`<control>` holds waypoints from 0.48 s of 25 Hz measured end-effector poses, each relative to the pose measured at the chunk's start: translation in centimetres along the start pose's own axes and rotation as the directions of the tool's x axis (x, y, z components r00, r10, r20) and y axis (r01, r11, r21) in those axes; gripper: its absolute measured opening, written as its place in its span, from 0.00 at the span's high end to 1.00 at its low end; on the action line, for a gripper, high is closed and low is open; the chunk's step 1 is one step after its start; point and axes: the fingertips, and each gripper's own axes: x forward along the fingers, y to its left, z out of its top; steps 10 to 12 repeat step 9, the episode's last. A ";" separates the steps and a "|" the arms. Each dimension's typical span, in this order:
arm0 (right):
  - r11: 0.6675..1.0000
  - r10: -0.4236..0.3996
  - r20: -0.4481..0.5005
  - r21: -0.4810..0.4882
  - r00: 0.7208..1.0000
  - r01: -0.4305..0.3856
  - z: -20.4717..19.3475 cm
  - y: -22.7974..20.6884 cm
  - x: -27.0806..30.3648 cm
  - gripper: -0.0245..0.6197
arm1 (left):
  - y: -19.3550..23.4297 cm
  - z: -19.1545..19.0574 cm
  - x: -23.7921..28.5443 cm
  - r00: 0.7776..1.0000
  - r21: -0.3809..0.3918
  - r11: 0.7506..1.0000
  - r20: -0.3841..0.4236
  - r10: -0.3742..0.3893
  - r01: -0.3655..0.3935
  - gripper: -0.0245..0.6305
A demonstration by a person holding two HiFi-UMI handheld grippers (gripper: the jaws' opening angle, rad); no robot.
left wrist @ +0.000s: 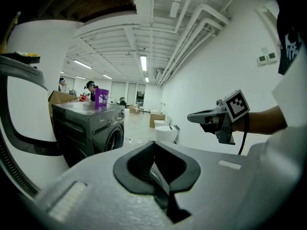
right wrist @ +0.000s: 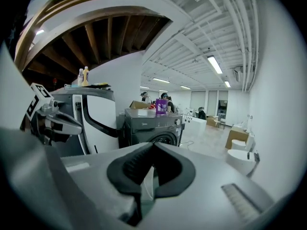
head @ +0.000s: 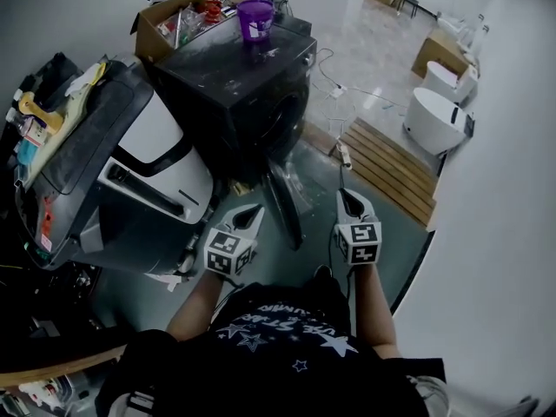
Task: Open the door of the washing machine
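Note:
The dark washing machine (head: 252,85) stands ahead of me, with its round door (head: 283,203) swung out toward me and seen edge-on. My left gripper (head: 254,208) hangs just left of the door's edge, jaws together, holding nothing. On the other side of the door my right gripper (head: 346,195) is also shut and empty. In the left gripper view the closed left gripper (left wrist: 154,145) points past the machine (left wrist: 88,128), and the right gripper (left wrist: 194,117) hangs at the right. The right gripper view has its closed right gripper (right wrist: 153,145) facing the machine's front (right wrist: 153,128).
A purple cup (head: 255,17) stands on the machine's top, with a cardboard box (head: 169,20) behind it. A white and black appliance (head: 152,150) stands close on the left. A wooden pallet (head: 391,159), a power strip (head: 344,155) and white toilets (head: 434,115) are to the right.

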 end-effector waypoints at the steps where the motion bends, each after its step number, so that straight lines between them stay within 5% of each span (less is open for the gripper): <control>1: 1.000 0.005 -0.009 -0.015 1.000 -0.005 -0.2 0.3 0.0 0.96 | 0.0 0.0 0.0 1.000 0.000 1.000 -0.001 -0.002 0.002 0.95; 12: 0.999 0.034 0.058 -0.032 0.998 -0.032 2.5 0.2 1.7 0.95 | 2.5 2.5 1.2 0.998 0.035 0.999 0.060 0.036 -0.038 0.95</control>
